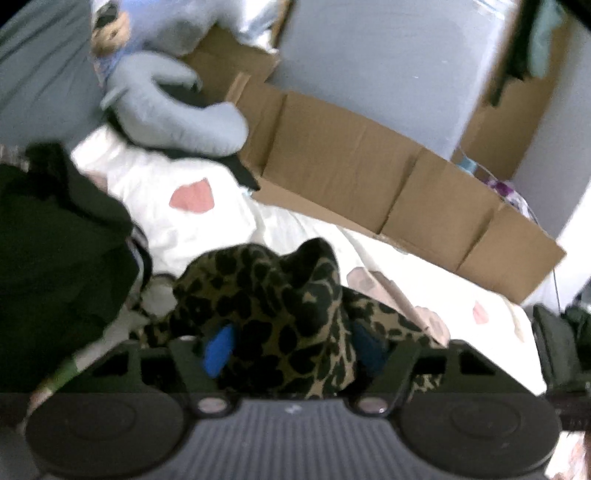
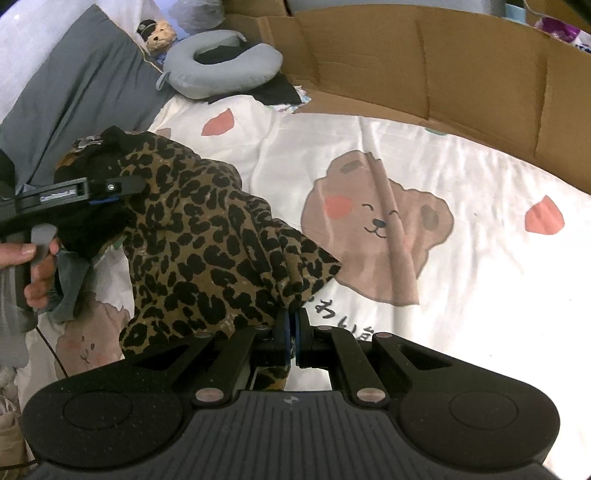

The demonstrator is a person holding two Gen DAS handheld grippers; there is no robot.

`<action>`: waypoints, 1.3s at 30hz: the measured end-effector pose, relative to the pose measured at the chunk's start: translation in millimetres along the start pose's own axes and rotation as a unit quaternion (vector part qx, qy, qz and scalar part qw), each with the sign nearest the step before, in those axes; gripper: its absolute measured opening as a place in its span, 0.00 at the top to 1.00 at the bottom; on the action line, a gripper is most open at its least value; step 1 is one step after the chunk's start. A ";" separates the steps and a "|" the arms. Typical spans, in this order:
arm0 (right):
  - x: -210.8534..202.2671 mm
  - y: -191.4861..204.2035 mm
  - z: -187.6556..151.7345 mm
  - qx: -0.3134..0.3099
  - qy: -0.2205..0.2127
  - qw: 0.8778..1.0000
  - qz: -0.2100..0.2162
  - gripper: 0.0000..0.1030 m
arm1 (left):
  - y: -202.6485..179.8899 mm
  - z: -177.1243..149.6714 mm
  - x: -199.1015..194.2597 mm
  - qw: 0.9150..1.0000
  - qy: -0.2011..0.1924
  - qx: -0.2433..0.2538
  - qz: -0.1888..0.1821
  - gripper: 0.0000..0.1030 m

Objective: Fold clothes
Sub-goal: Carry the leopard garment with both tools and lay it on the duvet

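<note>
**Leopard garment held over the bed between two grippers**

One leopard-print garment [image 2: 207, 251] hangs bunched over the bed sheet [image 2: 461, 266], white with bear and heart prints. It spans between both tools.

Right gripper [image 2: 291, 332]: jaws pressed together, pinching one corner of the garment; a strip of the cloth runs down between the fingers towards the body of the tool.

Left gripper [image 1: 295, 347]: jaws spread partway, with a thick fold of the garment bulging between the two blue pads [image 1: 218, 349]. The left wrist view is blurred, and whether the pads press the cloth cannot be told. In the right wrist view this tool enters from the left edge, its tip buried in the cloth, with a hand [image 2: 35, 266] on its grip.

Surroundings, counted:
- One long cardboard panel [image 2: 424, 62] stands along the far edge of the bed, closing off that side.
- One grey neck pillow [image 2: 221, 70] lies near the head of the bed, on dark cloth [image 2: 277, 92].
- One small bear toy [image 2: 159, 33] sits just behind the pillow.
- One grey bed pillow [image 2: 74, 96] lies at the left.
- One dark garment heap [image 1: 55, 251] lies left of the held garment, touching it in the left wrist view.
</note>
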State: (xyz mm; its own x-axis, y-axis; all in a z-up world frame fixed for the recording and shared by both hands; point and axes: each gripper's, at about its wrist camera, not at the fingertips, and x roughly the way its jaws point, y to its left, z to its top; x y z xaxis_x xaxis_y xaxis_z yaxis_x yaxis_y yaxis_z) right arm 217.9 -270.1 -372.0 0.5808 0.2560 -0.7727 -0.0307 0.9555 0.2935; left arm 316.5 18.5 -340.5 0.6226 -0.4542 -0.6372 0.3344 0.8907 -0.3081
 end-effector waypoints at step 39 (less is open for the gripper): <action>-190.3 -86.2 -49.8 0.058 -0.046 0.984 -0.163 1.00 | -14.8 3.3 -201.4 0.997 -0.021 -0.042 0.061 0.98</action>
State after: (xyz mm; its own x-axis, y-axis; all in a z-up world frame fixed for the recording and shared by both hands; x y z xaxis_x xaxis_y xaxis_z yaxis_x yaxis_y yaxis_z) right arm 69.5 -393.9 -278.3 0.6153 -0.0800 -0.7842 0.2584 0.9603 0.1048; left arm 188.4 96.6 -205.2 0.6847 -0.3418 -0.6438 0.1955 0.9370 -0.2896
